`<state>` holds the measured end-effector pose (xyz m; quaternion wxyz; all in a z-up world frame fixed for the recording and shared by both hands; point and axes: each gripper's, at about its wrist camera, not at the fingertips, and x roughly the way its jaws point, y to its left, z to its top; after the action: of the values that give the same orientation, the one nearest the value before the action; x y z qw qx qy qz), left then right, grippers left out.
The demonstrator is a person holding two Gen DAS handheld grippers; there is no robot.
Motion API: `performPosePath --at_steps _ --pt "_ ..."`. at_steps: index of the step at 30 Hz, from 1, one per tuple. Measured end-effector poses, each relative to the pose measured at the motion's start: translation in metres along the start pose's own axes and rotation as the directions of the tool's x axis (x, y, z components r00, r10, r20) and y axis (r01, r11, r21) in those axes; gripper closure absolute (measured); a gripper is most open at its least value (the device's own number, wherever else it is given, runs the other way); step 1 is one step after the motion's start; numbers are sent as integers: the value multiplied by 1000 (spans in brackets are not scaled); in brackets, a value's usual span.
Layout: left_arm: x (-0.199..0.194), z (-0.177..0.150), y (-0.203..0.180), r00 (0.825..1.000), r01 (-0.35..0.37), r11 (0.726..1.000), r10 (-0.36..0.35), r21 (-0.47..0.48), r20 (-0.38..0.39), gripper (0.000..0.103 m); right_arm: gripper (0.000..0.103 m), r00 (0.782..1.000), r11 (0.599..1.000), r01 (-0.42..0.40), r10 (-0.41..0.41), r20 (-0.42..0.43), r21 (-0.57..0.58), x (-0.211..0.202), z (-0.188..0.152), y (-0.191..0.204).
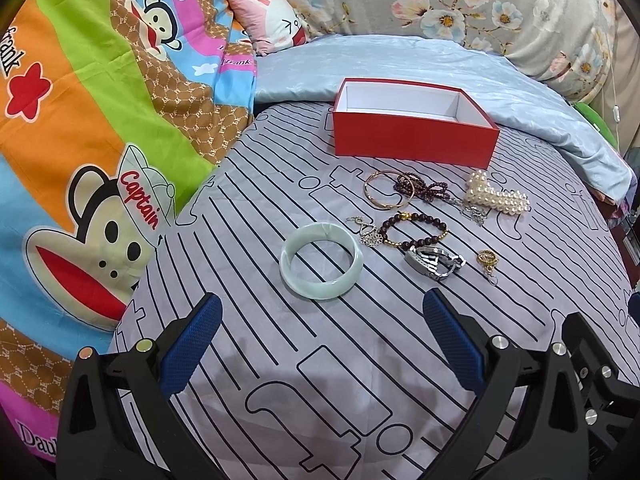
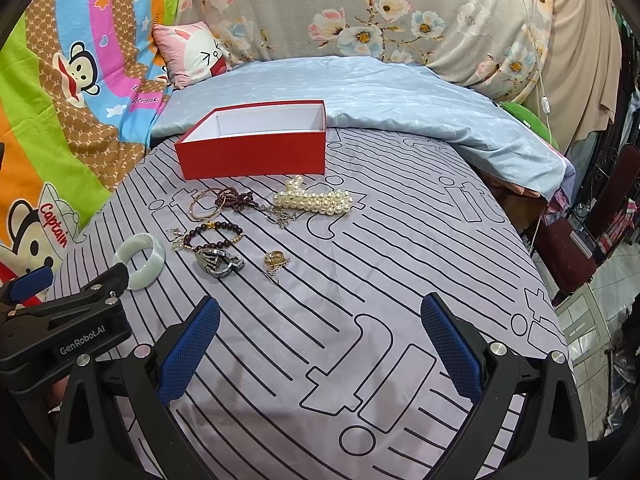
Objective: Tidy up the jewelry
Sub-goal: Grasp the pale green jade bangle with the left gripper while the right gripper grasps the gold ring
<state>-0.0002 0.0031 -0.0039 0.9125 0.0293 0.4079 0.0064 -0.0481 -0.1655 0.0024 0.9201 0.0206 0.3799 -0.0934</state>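
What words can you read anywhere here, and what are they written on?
"Captain": white cap of the cartoon monkey on the colourful printed blanket.
"GenRobot.AI": black body of the left gripper.
"frank": same blanket, upper edge.
"Dau…": blanket's bottom corner, cut off.
Small "PF" monograms: brown bands, barely readable.

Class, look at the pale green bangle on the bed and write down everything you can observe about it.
The pale green bangle is a thick, smooth, closed ring, glossy and translucent, jade-like with milky patches. It lies flat on the striped grey bedsheet, hollow centre showing the stripes. It sits apart from the other jewellery, with a small silver charm piece nearest it, not touching. It lies just ahead of the open left tool, which does not touch it. In the right wrist view, the left tool's finger overlaps its edge.
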Motion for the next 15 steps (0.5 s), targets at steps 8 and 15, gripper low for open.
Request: performPosePath --at_steps 8,15 --pt "14 3 11 1000 -1 1000 1 -18 -13 5 5 1000 1000 0 1 -17 5 8 -1 -4" --pt "40 7 19 999 -3 999 2 -32 -45 5 5 999 1000 -5 5 -48 6 23 -3 -5"
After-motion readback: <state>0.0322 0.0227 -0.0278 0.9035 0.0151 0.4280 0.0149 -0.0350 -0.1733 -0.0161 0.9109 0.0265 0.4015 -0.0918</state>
